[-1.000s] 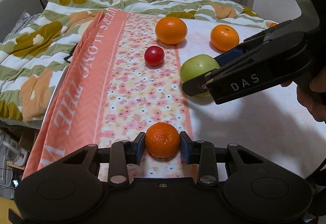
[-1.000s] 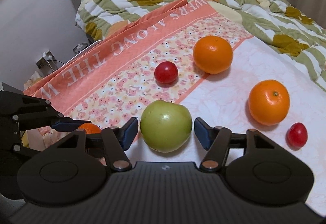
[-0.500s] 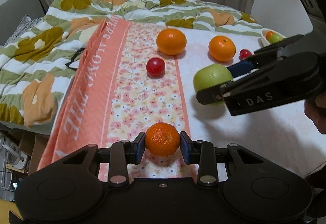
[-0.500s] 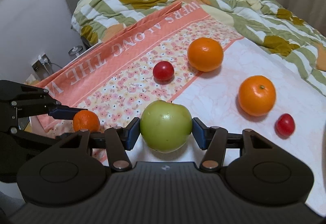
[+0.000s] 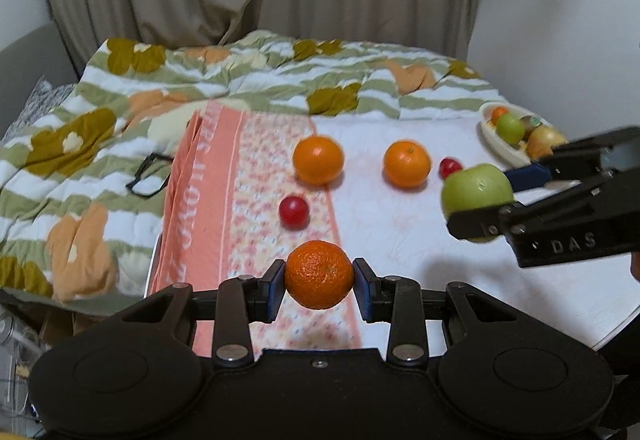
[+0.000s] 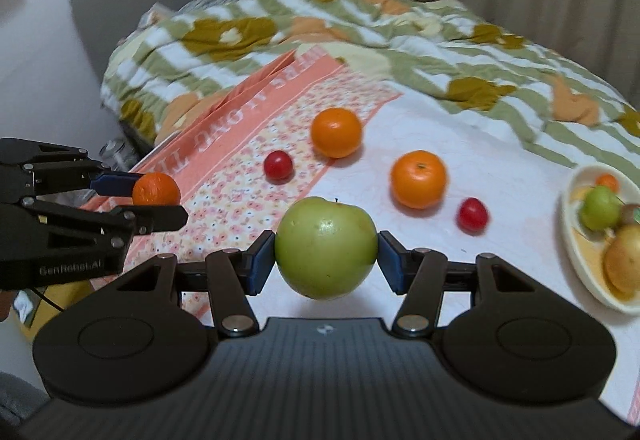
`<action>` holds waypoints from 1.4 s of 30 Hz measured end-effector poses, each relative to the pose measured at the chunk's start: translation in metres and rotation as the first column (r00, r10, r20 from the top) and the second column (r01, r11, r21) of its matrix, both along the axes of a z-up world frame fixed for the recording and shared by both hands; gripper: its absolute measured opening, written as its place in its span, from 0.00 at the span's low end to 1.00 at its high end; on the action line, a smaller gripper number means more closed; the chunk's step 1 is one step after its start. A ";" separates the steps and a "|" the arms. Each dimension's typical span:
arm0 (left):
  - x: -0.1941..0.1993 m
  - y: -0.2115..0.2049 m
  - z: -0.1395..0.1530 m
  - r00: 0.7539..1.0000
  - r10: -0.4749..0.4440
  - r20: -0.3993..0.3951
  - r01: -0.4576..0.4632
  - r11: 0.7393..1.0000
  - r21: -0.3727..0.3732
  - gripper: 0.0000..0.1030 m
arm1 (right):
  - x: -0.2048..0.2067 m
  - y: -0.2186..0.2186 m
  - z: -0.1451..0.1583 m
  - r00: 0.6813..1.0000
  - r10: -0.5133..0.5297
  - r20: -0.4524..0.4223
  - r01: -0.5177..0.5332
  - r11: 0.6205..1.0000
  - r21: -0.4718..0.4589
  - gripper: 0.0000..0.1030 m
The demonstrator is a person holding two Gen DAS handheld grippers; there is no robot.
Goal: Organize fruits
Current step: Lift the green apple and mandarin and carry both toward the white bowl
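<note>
My left gripper [image 5: 319,284] is shut on a small tangerine [image 5: 319,274] and holds it above the floral cloth; it shows in the right wrist view [image 6: 155,189] too. My right gripper [image 6: 326,263] is shut on a green apple [image 6: 326,248], lifted off the bed; the apple also shows in the left wrist view [image 5: 477,191]. Two oranges [image 5: 318,159] [image 5: 407,163] and two small red fruits [image 5: 294,211] [image 5: 451,167] lie on the bed. A cream bowl [image 6: 576,260] with several fruits sits at the right.
A pink floral cloth [image 5: 208,199] covers the left part of the white bed surface. A green flowered quilt [image 5: 100,127] is bunched behind and left, with black glasses [image 5: 146,179] on it. Curtains hang behind. The bed edge drops off at the left.
Both grippers have risen with their fruit. The right gripper closed on the green apple and carried it up and to the right, bringing the bowl into view.
</note>
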State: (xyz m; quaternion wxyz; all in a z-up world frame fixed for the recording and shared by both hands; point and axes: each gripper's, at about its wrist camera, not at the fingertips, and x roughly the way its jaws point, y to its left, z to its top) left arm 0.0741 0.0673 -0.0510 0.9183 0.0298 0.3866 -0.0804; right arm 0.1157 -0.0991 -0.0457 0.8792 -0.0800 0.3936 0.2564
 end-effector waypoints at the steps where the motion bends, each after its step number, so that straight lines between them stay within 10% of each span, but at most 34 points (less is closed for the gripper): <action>1: 0.001 -0.003 0.004 1.000 -0.011 0.007 0.011 1.000 -0.003 0.38 | -0.003 -0.005 0.004 1.000 -0.018 0.005 0.018 1.000 0.003 0.68; 18: 0.025 -0.098 0.059 0.974 -0.182 0.133 0.190 0.981 -0.048 0.38 | -0.035 -0.139 0.052 0.943 -0.328 0.057 0.324 0.944 0.061 0.68; 42: 0.119 -0.276 0.039 0.998 -0.043 0.037 0.046 0.995 -0.090 0.38 | 0.068 -0.331 0.043 0.935 -0.349 0.057 0.347 0.937 0.039 0.68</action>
